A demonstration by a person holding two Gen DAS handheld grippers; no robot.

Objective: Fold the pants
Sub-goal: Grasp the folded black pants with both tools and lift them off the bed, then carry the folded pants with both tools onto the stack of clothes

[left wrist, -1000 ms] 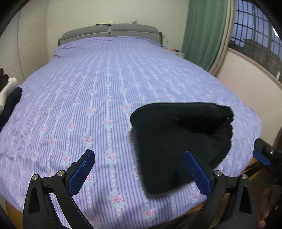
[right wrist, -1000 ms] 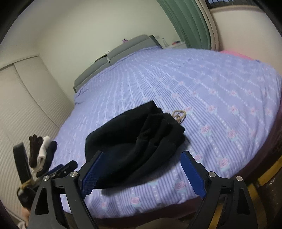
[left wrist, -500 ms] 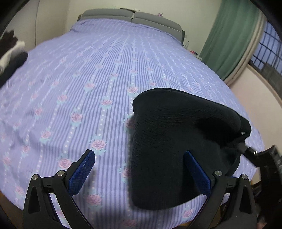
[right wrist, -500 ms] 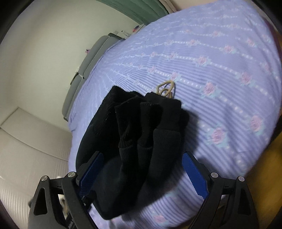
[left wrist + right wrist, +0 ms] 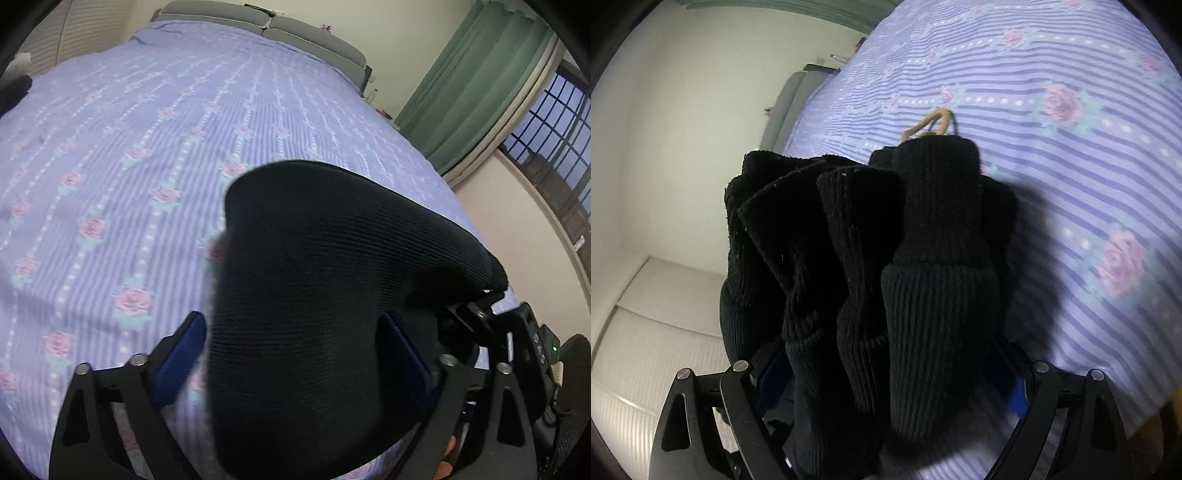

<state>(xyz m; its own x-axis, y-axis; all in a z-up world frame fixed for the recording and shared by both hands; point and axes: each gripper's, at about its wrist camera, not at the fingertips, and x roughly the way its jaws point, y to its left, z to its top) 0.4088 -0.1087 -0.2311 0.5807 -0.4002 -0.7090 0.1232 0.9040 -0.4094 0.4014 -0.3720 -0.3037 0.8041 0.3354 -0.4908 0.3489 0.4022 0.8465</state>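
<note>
The folded black knit pants (image 5: pixel 332 295) lie near the bed's near right edge. My left gripper (image 5: pixel 295 354) is open, its blue fingers (image 5: pixel 181 350) straddling the near end of the bundle. In the right wrist view the pants (image 5: pixel 886 277) show as bunched ribbed folds with a tan drawstring loop (image 5: pixel 934 122) at the far end. My right gripper (image 5: pixel 886 384) is open around the bundle's other end, its pads mostly hidden by cloth. The right gripper's body shows in the left wrist view (image 5: pixel 480 332) beside the pants.
The bed has a purple striped sheet with roses (image 5: pixel 147 147) and a grey headboard (image 5: pixel 266 26). A green curtain (image 5: pixel 480 85) and a barred window (image 5: pixel 554 140) stand at the right. Dark and white clothes (image 5: pixel 18 81) lie at the far left edge.
Both grippers have moved in close onto the folded pants from opposite ends, so the bundle now sits between each pair of open fingers. The pants have not visibly shifted.
</note>
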